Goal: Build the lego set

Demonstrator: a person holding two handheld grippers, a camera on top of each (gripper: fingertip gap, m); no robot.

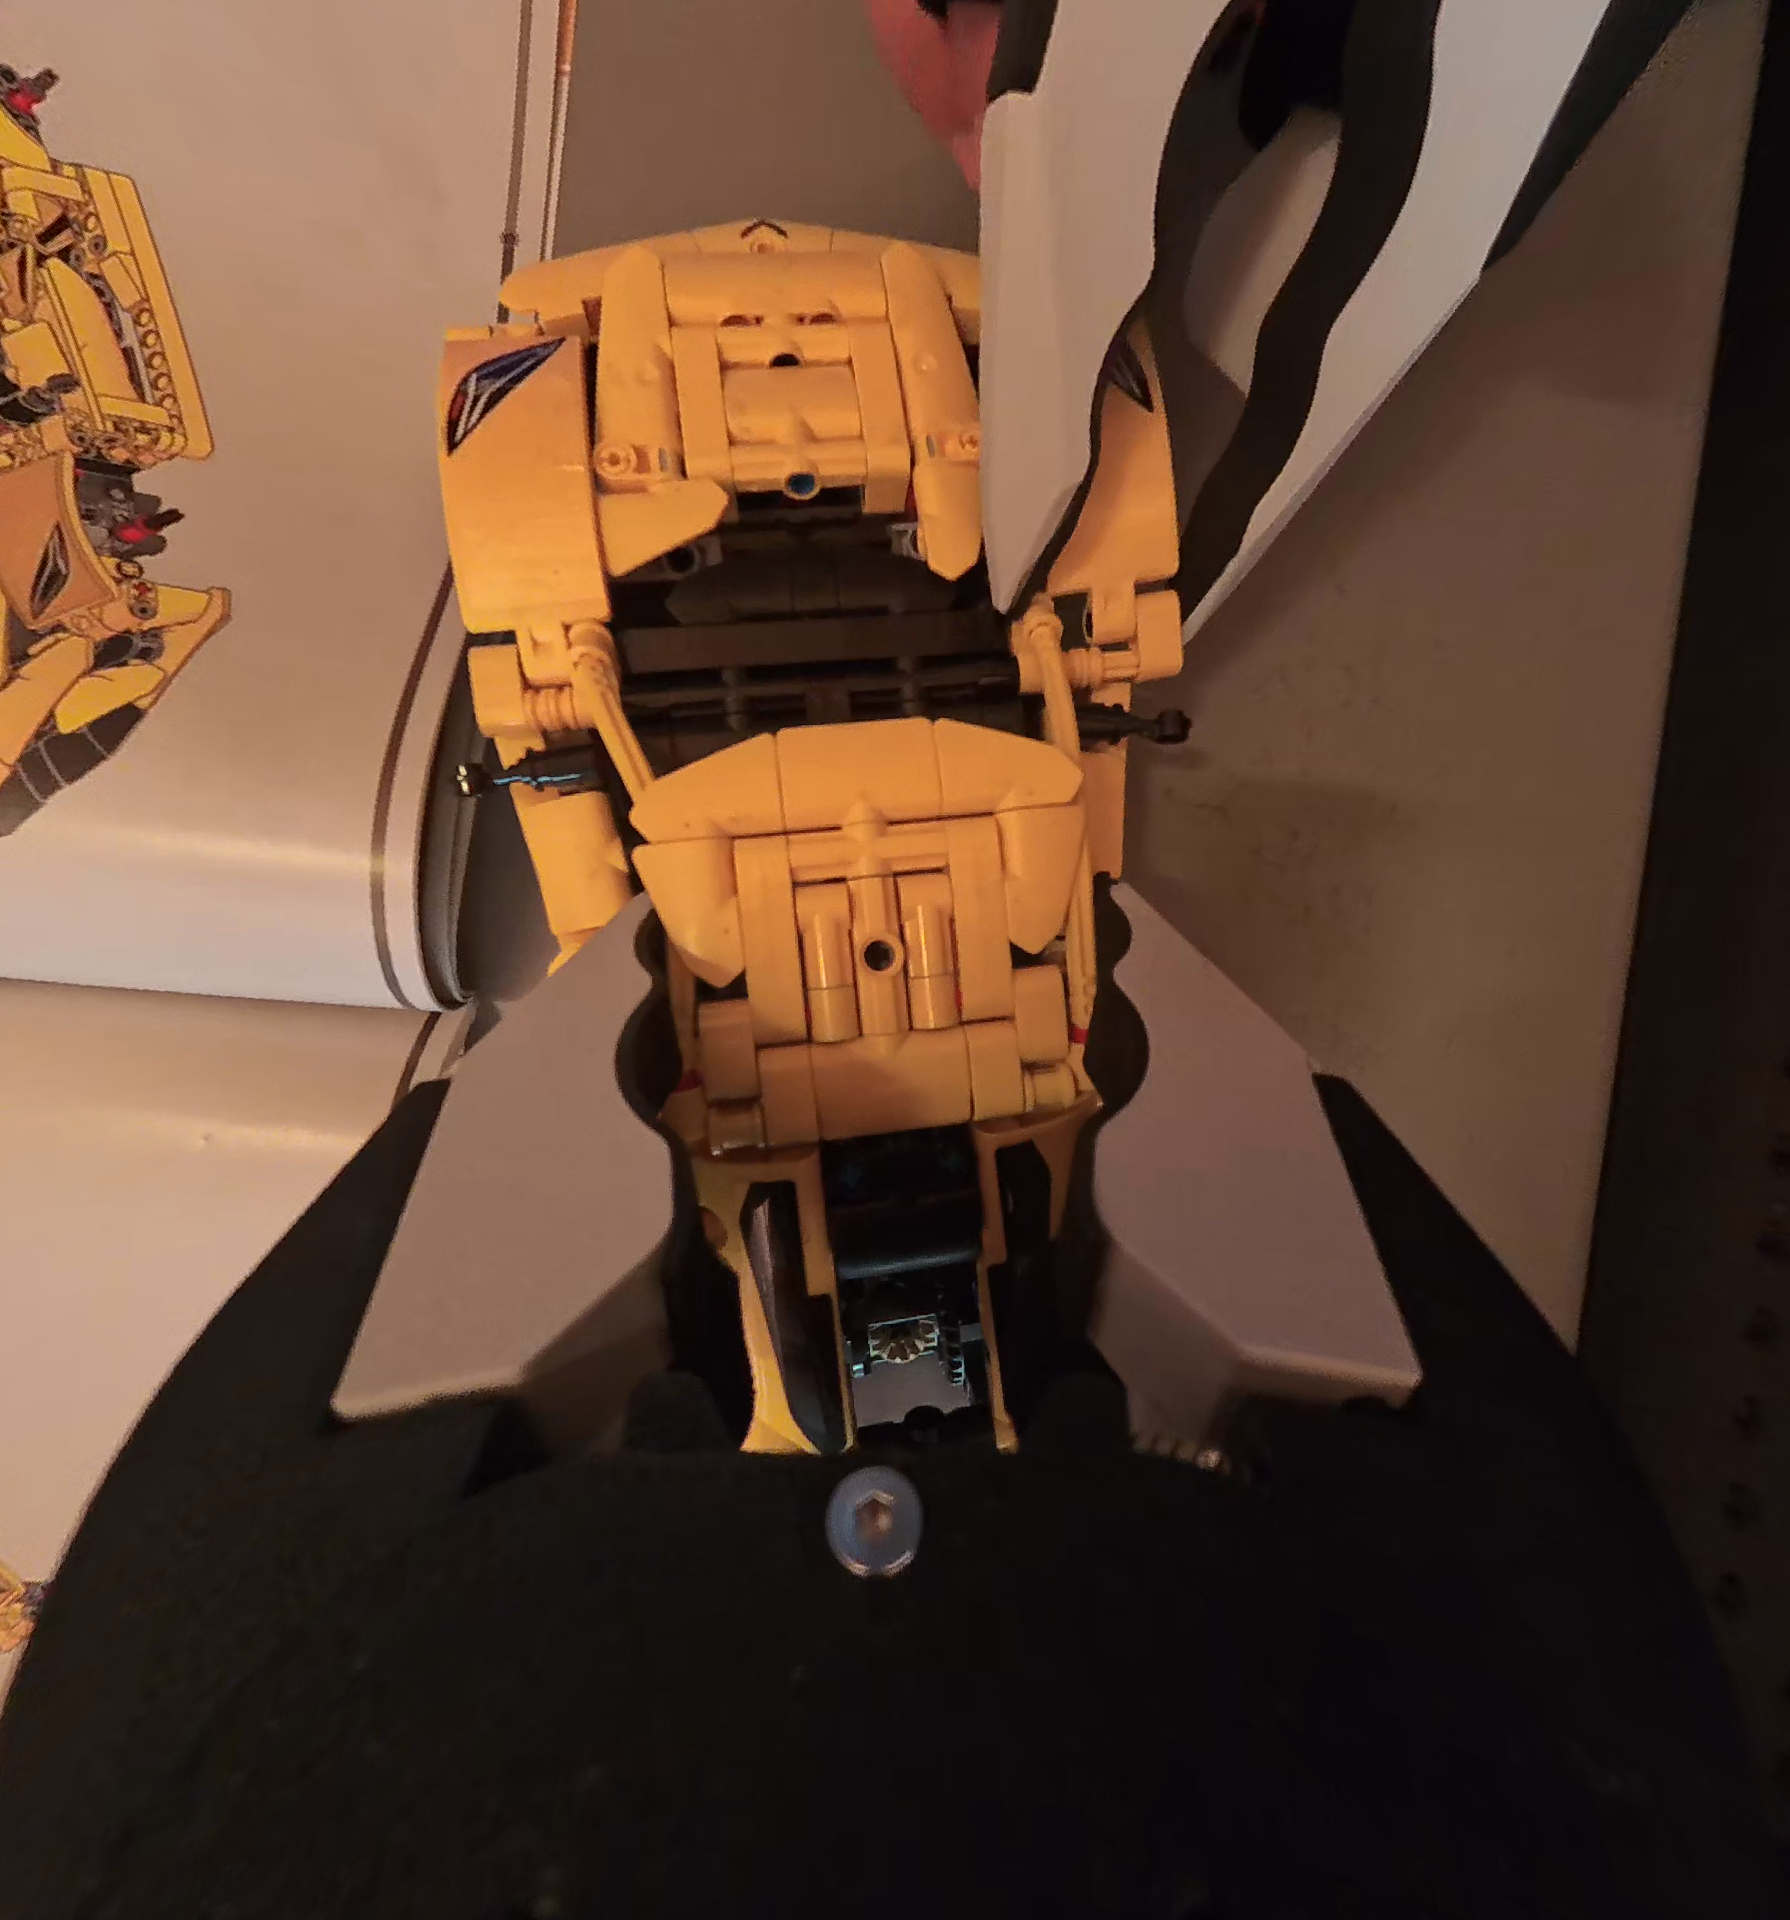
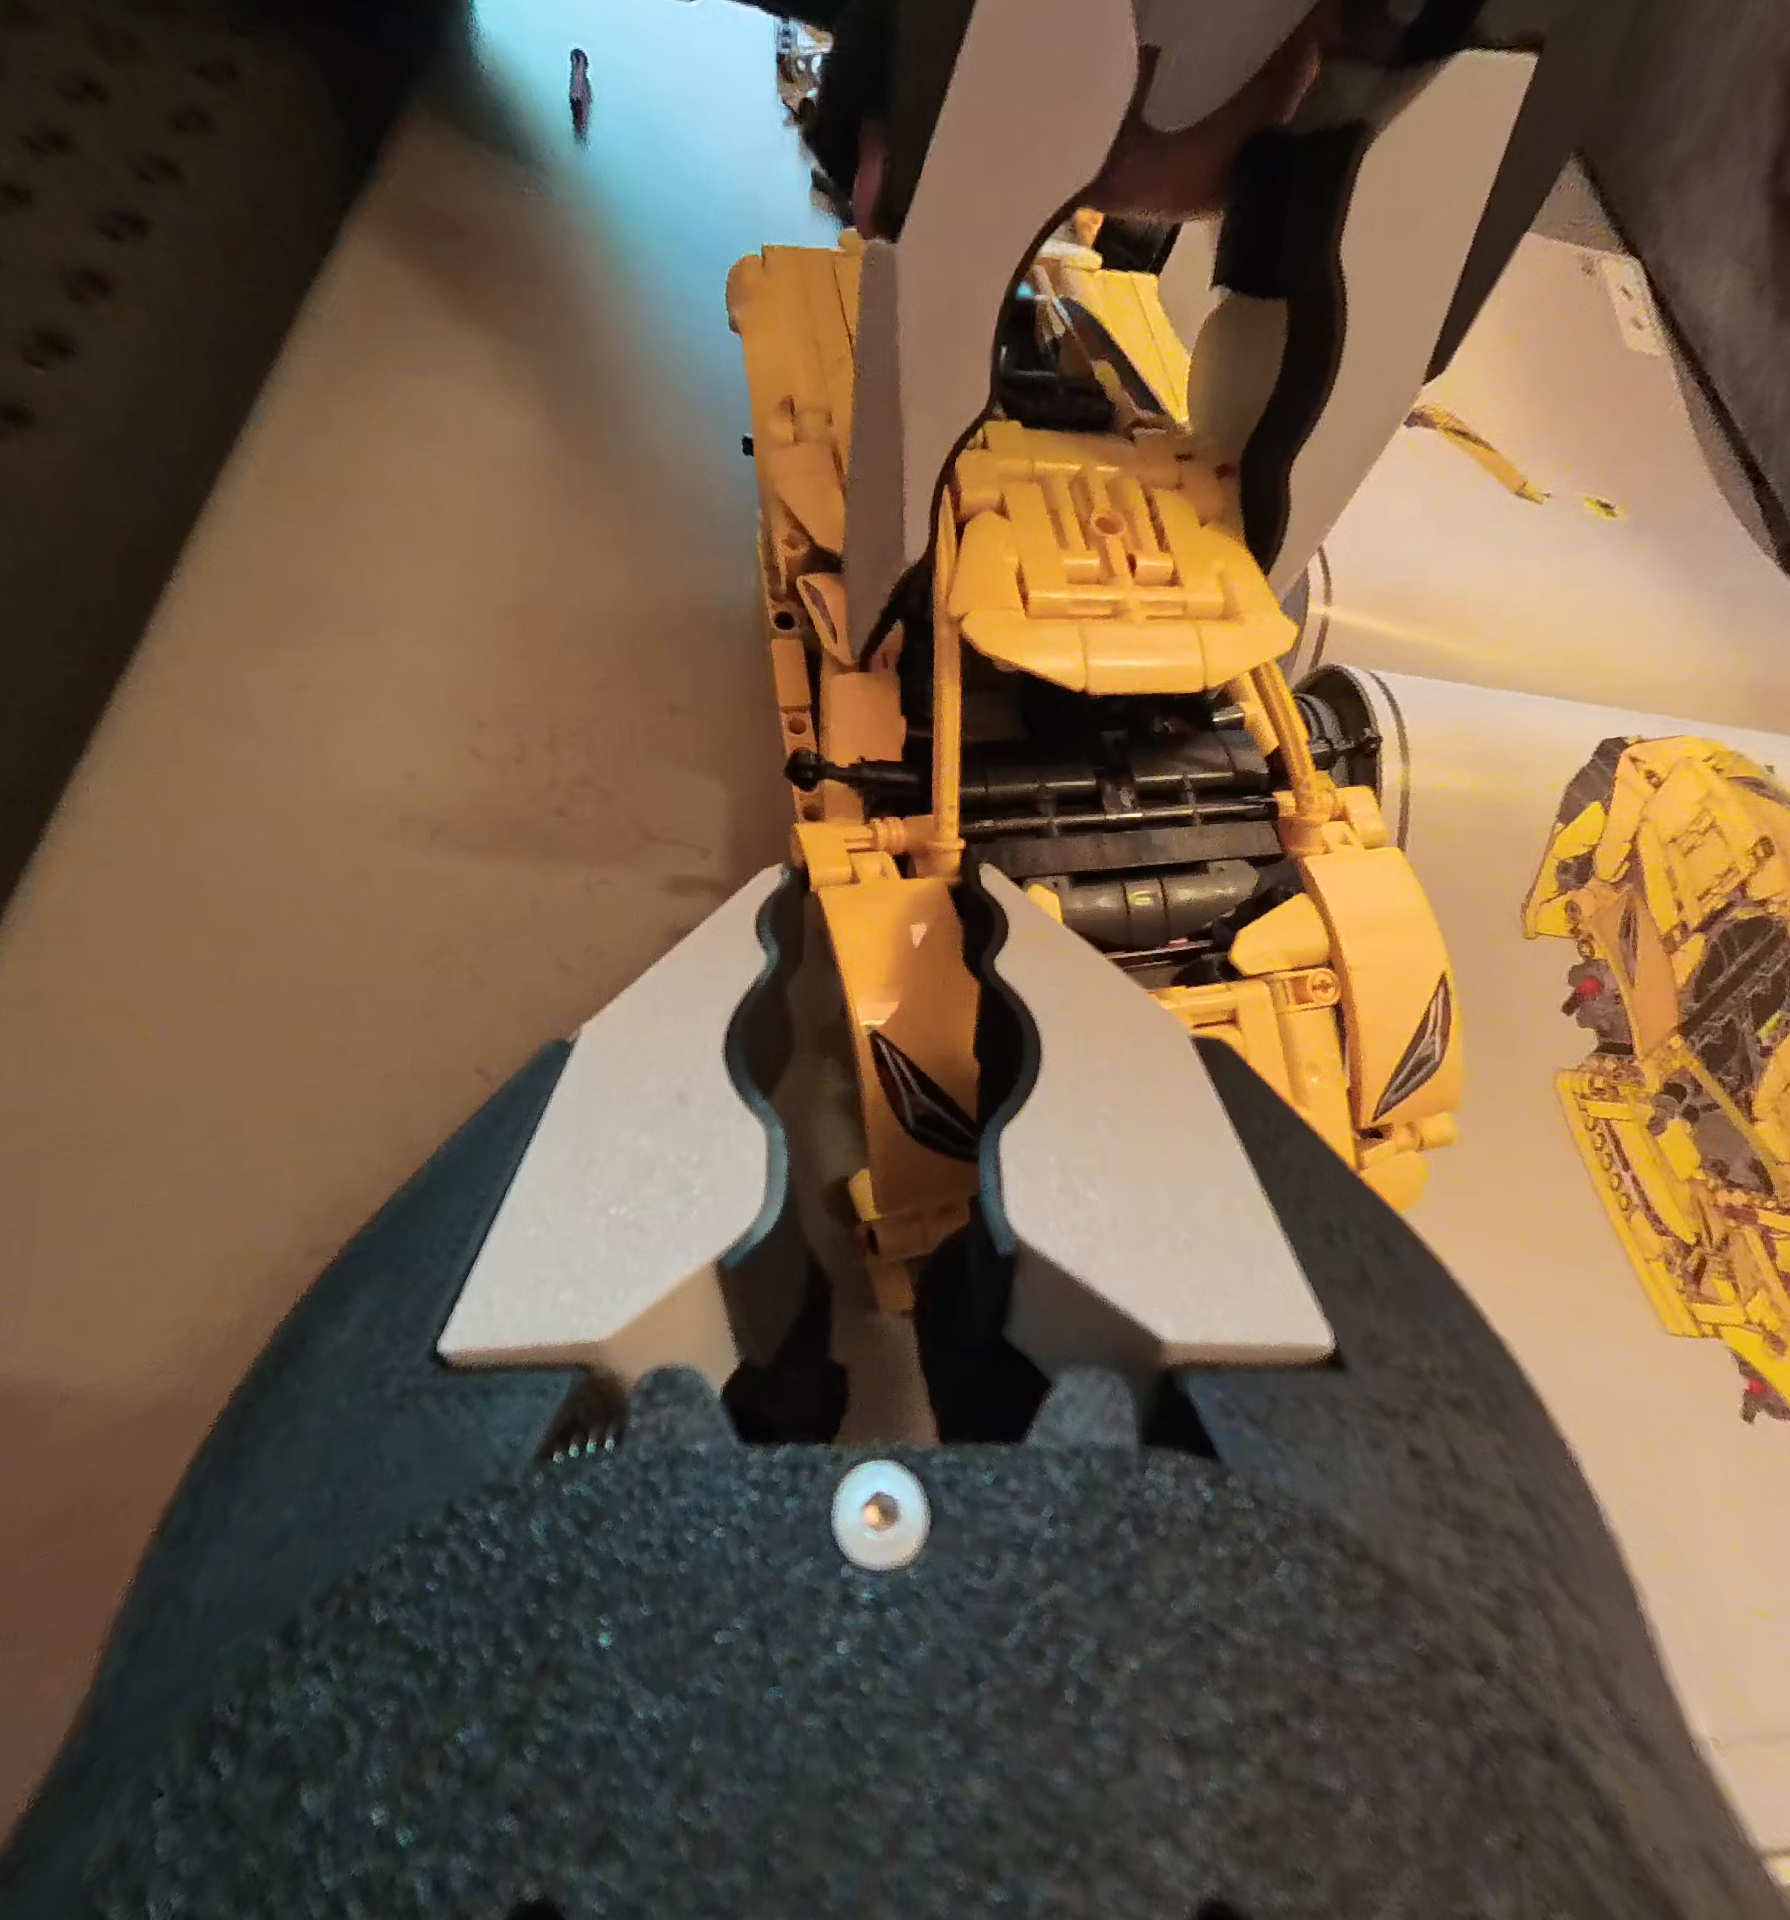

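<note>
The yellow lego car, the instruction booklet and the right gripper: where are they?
yellow lego car (image 1: 860, 790), left wrist view, on its roof panel.
instruction booklet (image 2: 1597, 644), right wrist view, on a bare part of the page.
right gripper (image 2: 880, 894), right wrist view, midway between its fingertips.

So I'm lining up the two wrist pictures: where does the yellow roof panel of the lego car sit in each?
Left wrist view: roof panel at centre, just beyond the left gripper.
Right wrist view: roof panel above centre, between the far gripper's fingers.
Shared landmark: the black rod across the car.
</note>
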